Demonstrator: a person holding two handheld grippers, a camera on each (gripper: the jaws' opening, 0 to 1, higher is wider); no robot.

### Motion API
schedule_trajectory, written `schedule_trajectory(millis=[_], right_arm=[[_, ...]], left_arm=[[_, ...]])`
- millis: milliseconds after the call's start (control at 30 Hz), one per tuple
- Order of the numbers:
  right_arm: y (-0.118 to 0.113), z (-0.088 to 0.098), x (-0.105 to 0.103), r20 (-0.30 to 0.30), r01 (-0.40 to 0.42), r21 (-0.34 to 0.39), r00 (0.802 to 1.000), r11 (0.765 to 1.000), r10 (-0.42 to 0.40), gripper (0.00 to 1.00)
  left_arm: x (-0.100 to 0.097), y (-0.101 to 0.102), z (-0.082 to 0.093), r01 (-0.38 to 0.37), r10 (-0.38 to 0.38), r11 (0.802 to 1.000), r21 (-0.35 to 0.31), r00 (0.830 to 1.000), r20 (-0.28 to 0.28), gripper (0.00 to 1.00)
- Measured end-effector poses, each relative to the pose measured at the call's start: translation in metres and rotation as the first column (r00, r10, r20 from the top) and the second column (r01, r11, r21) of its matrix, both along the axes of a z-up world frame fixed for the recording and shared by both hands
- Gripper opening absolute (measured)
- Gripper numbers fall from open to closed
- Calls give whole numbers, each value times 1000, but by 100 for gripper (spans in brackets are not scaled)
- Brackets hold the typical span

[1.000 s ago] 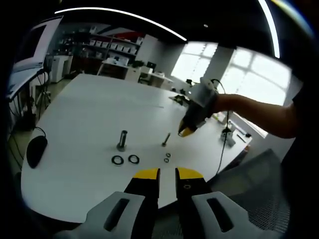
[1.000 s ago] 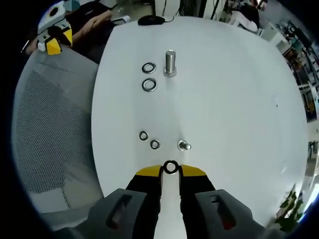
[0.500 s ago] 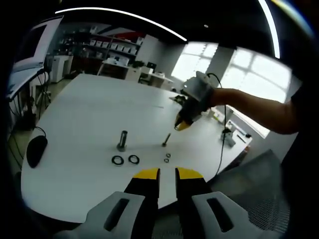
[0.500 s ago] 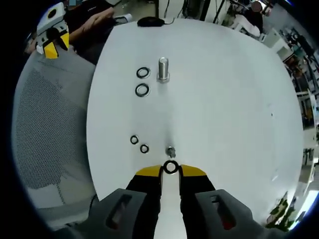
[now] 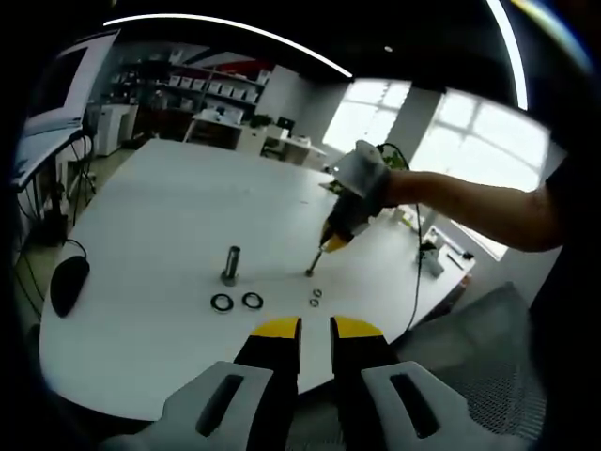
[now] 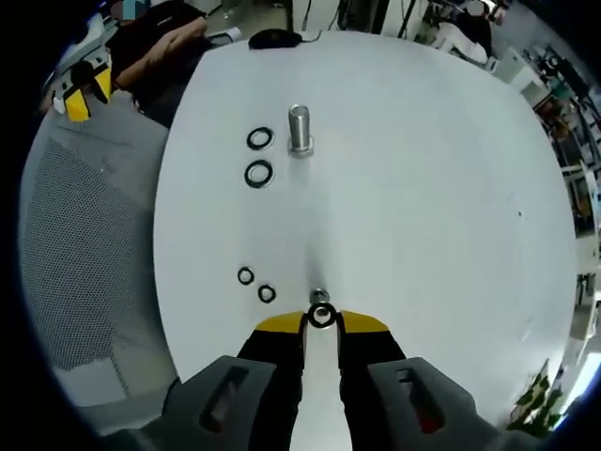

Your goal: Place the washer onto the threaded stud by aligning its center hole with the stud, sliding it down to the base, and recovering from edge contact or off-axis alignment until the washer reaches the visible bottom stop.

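In the right gripper view, the right gripper (image 6: 321, 319) rises from the bottom centre, its yellow-tipped jaws closed on a small washer (image 6: 321, 317) held flat between the tips. The washer sits just below the top of the thin stud (image 6: 318, 297) at lower centre of the frame, nearly overlapping it; whether the hole is over the stud's end I cannot tell. The stud stands upright on the white table (image 6: 423, 188). Two small rings (image 6: 255, 285) lie on the table just left of the stud. In the upper centre a thicker bolt (image 6: 300, 129) stands upright, with two large rings (image 6: 259, 156) lying just to its left, one above the other in the frame. A dark mouse (image 6: 269, 38) lies at the table's top edge, and a grey mesh chair (image 6: 84, 254) fills the left side. The left gripper (image 6: 83, 83) shows at the upper left, off the table. In the left gripper view, the left gripper (image 5: 315, 329) comes up from the bottom centre with its jaws a narrow gap apart and nothing between them, hanging short of the table's near edge (image 5: 141, 376). At centre right of that frame the right gripper (image 5: 335, 242), held in a person's hand (image 5: 362, 183), points down at the top of the stud (image 5: 311, 266)
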State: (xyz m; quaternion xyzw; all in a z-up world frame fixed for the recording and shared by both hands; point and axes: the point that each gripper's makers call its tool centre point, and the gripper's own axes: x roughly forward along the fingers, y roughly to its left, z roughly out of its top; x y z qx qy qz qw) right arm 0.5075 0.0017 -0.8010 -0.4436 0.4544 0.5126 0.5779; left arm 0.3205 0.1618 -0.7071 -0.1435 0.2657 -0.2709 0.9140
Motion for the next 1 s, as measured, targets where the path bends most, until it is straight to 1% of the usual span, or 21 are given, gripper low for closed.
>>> schedule_trajectory(millis=[100, 467, 767, 1000], right_arm=[[-1, -2, 1, -3, 17, 0, 1000, 1000, -17, 14], [0, -7, 0, -13, 25, 1, 1000, 1000, -25, 14], [-1, -16, -1, -25, 26, -10, 999, 1000, -26, 14], [-1, -25, 0, -23, 28, -18, 999, 999, -29, 14]], left_arm=[[0, 0, 0, 1, -1, 1000, 0, 1000, -1, 10], [0, 0, -1, 0, 0, 1000, 1, 1000, -4, 10], [0, 0, -1, 0, 0, 1000, 1, 1000, -6, 10], [0, 0, -1, 1, -1, 1000, 2, 1000, -9, 10]])
